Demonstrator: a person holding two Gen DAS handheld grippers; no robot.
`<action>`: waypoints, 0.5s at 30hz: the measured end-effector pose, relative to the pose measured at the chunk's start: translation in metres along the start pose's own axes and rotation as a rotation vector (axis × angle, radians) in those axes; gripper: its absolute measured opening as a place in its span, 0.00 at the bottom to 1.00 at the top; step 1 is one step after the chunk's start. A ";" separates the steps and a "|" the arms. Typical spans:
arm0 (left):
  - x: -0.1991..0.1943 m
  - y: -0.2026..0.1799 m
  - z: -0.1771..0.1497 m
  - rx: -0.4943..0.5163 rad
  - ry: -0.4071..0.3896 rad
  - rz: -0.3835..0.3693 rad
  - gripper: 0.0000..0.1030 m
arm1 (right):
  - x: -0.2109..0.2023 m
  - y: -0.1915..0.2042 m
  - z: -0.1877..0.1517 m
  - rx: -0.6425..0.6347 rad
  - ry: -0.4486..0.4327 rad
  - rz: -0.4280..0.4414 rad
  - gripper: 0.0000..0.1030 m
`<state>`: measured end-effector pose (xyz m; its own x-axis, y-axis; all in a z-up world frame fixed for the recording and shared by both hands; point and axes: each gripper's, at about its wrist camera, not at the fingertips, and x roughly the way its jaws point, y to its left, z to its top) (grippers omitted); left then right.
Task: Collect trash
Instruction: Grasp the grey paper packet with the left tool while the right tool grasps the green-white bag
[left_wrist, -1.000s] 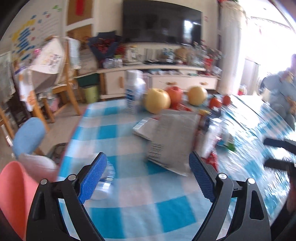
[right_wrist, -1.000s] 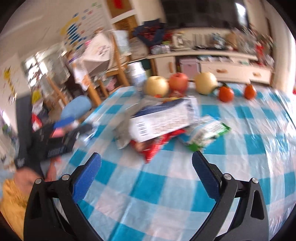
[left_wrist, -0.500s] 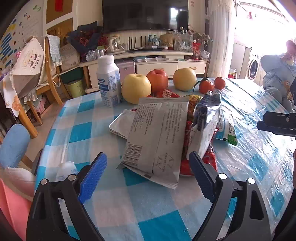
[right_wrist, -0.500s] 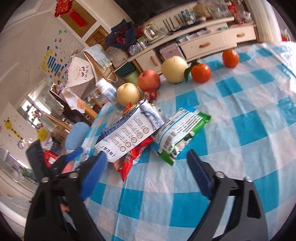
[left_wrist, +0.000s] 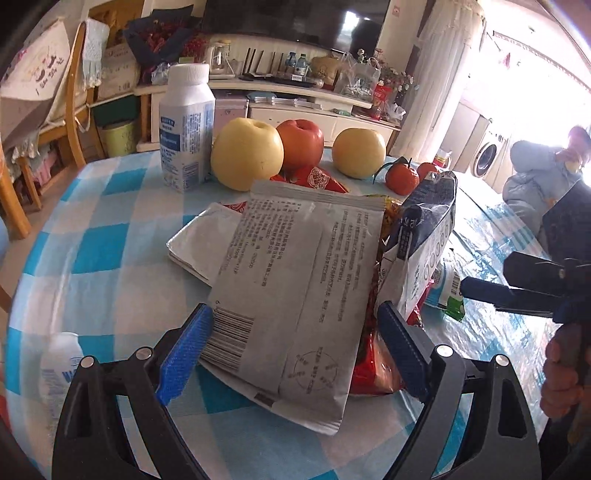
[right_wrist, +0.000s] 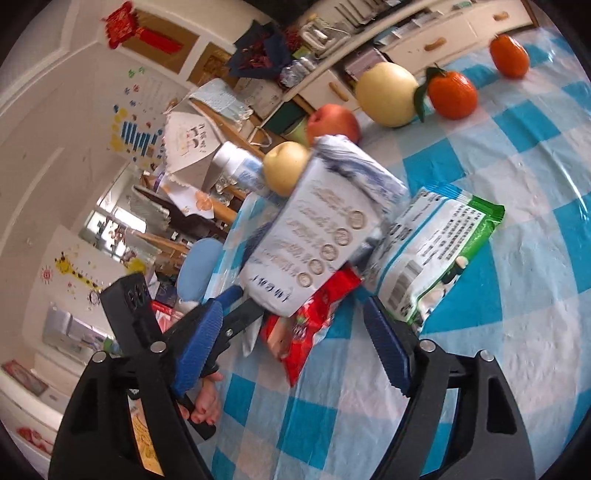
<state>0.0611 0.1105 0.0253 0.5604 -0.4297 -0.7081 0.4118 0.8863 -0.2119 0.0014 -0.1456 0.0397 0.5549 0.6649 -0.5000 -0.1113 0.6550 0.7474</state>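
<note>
A heap of wrappers lies mid-surface (left_wrist: 110, 236), in front of three fruits. The left gripper (left_wrist: 291, 350) has its fingers spread wide on either side of the near end of the grey packet (left_wrist: 295, 280), with nothing gripped. The right gripper (right_wrist: 295, 354) has its fingers closing; the red wrapper (right_wrist: 306, 321) lies between them, unpinched. The green-edged packet (right_wrist: 436, 251) sits just beside the right finger. A white bottle (left_wrist: 186, 129) stands behind the heap.

Blue-and-white checked tablecloth (left_wrist: 110, 251)
</note>
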 end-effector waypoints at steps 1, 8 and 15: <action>0.001 0.000 0.001 0.000 0.001 0.005 0.87 | 0.001 -0.004 0.002 0.023 -0.001 0.013 0.78; 0.003 0.010 0.008 -0.047 -0.003 0.014 0.87 | 0.003 -0.007 0.010 0.030 -0.008 0.017 0.78; 0.004 0.018 0.013 -0.063 -0.005 0.040 0.87 | 0.001 0.010 0.006 -0.138 -0.013 -0.170 0.79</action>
<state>0.0801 0.1222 0.0271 0.5787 -0.3945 -0.7138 0.3428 0.9118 -0.2261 0.0056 -0.1406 0.0488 0.5861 0.5362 -0.6074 -0.1260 0.8009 0.5854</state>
